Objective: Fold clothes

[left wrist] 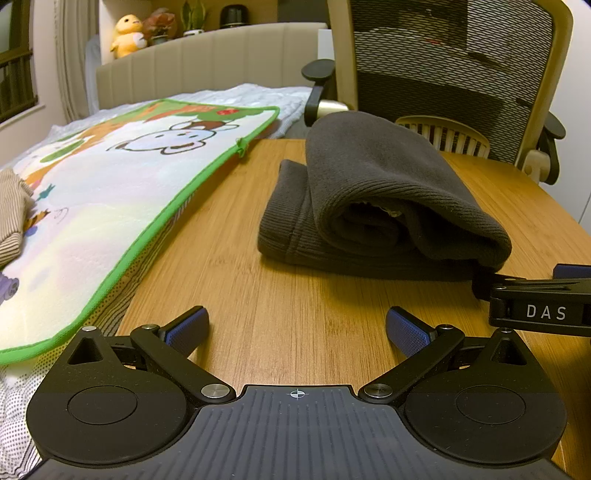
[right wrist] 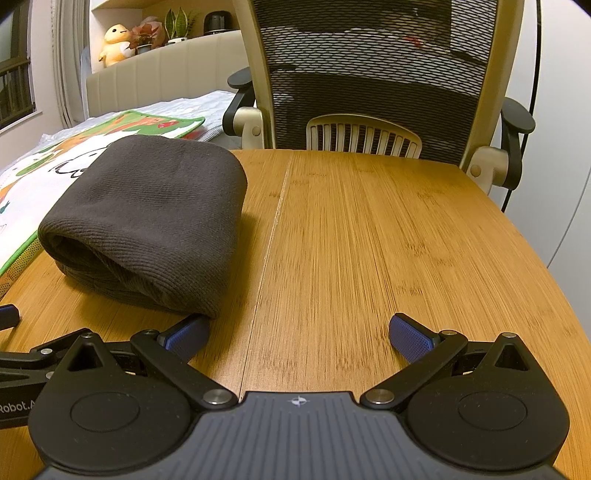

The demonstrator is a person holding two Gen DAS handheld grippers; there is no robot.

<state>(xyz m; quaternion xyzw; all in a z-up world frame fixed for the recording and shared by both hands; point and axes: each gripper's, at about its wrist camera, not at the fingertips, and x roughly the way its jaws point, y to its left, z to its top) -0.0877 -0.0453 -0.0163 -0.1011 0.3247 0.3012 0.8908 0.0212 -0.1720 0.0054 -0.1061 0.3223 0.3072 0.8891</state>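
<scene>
A dark grey ribbed garment (left wrist: pixel 384 199) lies folded in a thick bundle on the wooden table (left wrist: pixel 295 317). In the right wrist view the same garment (right wrist: pixel 147 218) sits left of centre. My left gripper (left wrist: pixel 297 328) stands open just in front of the bundle, nothing between its blue pads. My right gripper (right wrist: pixel 299 334) is open too, and its left fingertip (right wrist: pixel 188 334) sits right at the bundle's near corner; contact is unclear. The right gripper's body (left wrist: pixel 539 306) shows at the right edge of the left wrist view.
A cartoon-print mat with a green border (left wrist: pixel 110 206) overlaps the table's left side, with a striped cloth (left wrist: pixel 11 218) on it. A mesh office chair (right wrist: pixel 369 85) stands at the table's far edge. A bed and a shelf with a plush toy (left wrist: pixel 127 35) lie beyond.
</scene>
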